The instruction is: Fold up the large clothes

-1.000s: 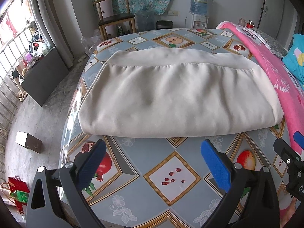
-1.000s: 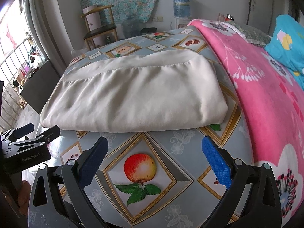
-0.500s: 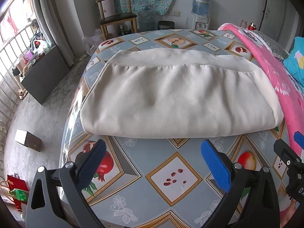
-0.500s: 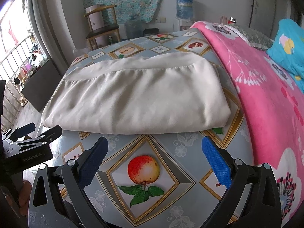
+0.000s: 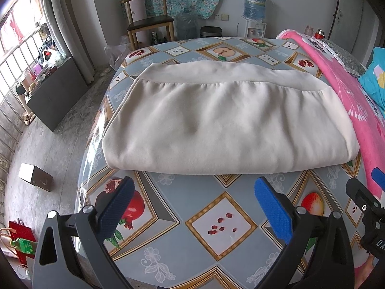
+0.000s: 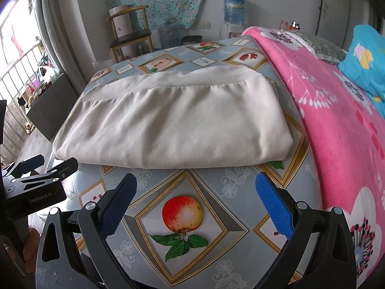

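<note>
Right now my left tongs (image 5: 192, 207) and right tongs (image 6: 195, 204) both hang spread apart and empty above the fruit-print desk (image 5: 221, 226), short of the cloth. Just beyond them the cream garment (image 5: 223, 125) lies on that desk as a flat, thick rectangle, its folded edge toward me, its right end beside the pink blanket (image 6: 341, 125). I judge at least 1 fold is done; next I'd pinch both near corners and carry them over without dragging the layers.
</note>
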`<state>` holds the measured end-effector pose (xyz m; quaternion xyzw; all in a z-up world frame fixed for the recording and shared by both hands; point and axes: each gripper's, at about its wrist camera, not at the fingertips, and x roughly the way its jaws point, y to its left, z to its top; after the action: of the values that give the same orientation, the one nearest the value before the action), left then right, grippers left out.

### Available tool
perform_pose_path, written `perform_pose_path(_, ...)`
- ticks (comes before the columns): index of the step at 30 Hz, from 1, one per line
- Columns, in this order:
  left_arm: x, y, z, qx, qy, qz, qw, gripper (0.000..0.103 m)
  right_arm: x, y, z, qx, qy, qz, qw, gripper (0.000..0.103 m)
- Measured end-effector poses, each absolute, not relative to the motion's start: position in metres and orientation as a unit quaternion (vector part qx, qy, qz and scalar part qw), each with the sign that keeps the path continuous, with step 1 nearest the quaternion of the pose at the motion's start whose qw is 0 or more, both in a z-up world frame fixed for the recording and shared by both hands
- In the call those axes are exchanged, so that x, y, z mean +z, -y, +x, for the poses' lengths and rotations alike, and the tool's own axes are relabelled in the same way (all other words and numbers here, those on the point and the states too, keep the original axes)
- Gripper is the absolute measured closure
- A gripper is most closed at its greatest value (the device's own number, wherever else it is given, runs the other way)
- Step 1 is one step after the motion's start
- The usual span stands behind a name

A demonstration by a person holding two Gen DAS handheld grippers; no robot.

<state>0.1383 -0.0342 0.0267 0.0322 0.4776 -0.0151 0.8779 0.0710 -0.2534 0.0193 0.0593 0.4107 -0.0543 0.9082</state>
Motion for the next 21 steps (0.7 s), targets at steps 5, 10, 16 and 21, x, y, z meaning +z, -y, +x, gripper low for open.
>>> perform_pose_path(5, 0.0267, 0.0344, 0.1383, -0.015, -0.478, 0.032, 0.878, 0.005, 0.0181, 0.253, 0.071, -0.054, -0.412, 0.06, 0.908, 0.007)
perform_pose_path(10, 0.0266, 0.0347, 0.1384, -0.015, -0.478, 0.032, 0.878, 0.005, 0.0168, 0.2537, 0.0704, -0.053, -0.412, 0.059, 0.908, 0.007)
perform_pose_path(16, 0.0266, 0.0347, 0.1381, -0.015, -0.478, 0.032, 0.878, 0.005, 0.0169, 0.2534, 0.0705, -0.053, -0.412, 0.06, 0.907, 0.007)
perform_pose_path(21, 0.0266, 0.0351, 0.1381, -0.014, -0.478, 0.032, 0.878, 0.005, 0.0159, 0.2535, 0.07, -0.053, -0.413, 0.06, 0.907, 0.007)
